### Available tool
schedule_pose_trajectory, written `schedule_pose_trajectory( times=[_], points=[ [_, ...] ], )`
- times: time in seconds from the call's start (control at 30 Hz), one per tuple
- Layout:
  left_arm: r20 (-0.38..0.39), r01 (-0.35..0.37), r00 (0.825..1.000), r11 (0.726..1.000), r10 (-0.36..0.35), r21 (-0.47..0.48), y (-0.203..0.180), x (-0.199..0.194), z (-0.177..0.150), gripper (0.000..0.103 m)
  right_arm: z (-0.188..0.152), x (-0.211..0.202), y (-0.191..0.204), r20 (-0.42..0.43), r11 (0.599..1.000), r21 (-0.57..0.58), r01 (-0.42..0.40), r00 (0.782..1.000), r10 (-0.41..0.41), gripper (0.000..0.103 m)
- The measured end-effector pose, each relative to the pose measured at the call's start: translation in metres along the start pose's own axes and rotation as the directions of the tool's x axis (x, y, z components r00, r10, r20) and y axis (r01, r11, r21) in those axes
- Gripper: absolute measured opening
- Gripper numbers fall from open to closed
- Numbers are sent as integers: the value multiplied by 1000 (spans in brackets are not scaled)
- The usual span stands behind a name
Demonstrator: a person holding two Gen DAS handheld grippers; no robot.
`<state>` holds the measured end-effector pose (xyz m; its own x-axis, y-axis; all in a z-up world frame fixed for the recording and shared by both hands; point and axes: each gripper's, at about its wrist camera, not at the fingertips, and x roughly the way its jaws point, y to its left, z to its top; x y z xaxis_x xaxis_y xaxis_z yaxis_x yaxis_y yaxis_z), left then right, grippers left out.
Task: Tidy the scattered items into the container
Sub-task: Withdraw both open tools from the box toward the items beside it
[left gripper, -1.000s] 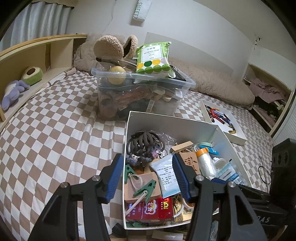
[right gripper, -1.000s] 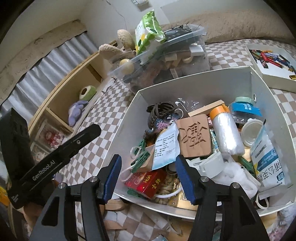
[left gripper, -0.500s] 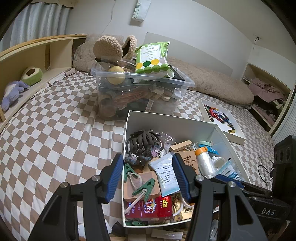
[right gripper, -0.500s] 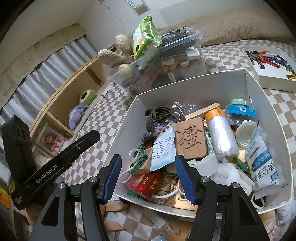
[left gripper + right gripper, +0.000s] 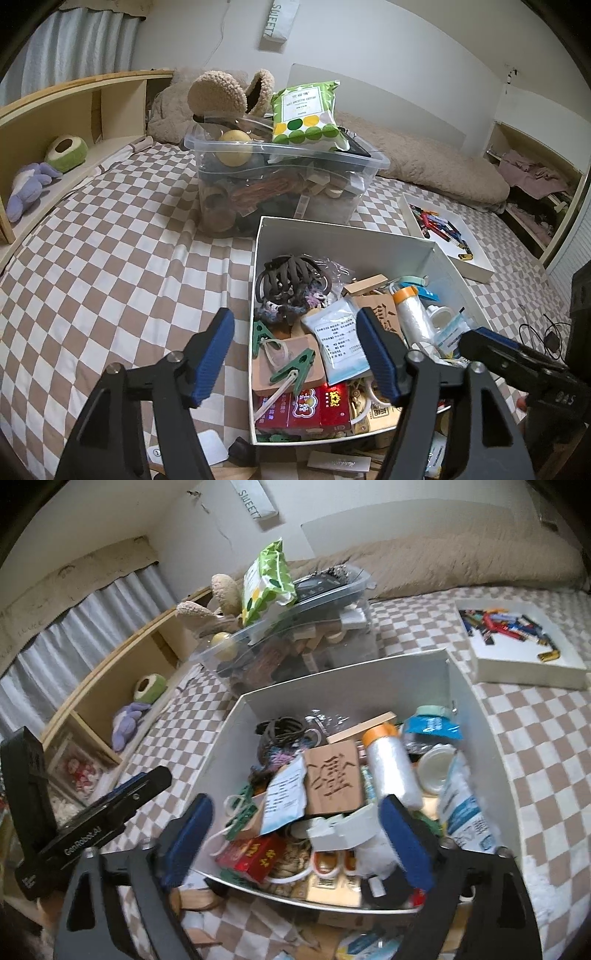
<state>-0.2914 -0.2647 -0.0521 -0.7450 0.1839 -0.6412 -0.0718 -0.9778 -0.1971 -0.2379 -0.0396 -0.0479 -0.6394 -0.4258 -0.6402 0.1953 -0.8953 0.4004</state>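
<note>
Both grippers are hovering over the near rim of the white rectangular cardboard box (image 5: 332,230), which is sitting on the checked bedspread (image 5: 110,258) and holding the gathered clutter. The left gripper (image 5: 295,354) and right gripper (image 5: 295,842) are opening their jaws, grasping nothing, probably readying for items lying below the rim.

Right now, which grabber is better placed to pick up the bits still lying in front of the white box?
Probably the left gripper: its opening, empty jaws hang just above the small items before the white box.
</note>
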Motion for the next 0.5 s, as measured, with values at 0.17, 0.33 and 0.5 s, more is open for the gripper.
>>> schedule_pose_trajectory(
  times=[0.17,0.33,0.5],
  points=[
    [20,-16,1000,1000,16,-2,0,-4,0,93,-1,-6,-2,31,996,-45,74,997,-73,103],
    [37,-33,999,999,32,24,-5,-7,0,103,-2,-12,-7,48,993,-59,105,994,-102,103],
    [40,-56,998,997,53,59,-11,-7,-1,103,-2,-18,-10,66,989,-73,129,990,-125,103]
  ],
)
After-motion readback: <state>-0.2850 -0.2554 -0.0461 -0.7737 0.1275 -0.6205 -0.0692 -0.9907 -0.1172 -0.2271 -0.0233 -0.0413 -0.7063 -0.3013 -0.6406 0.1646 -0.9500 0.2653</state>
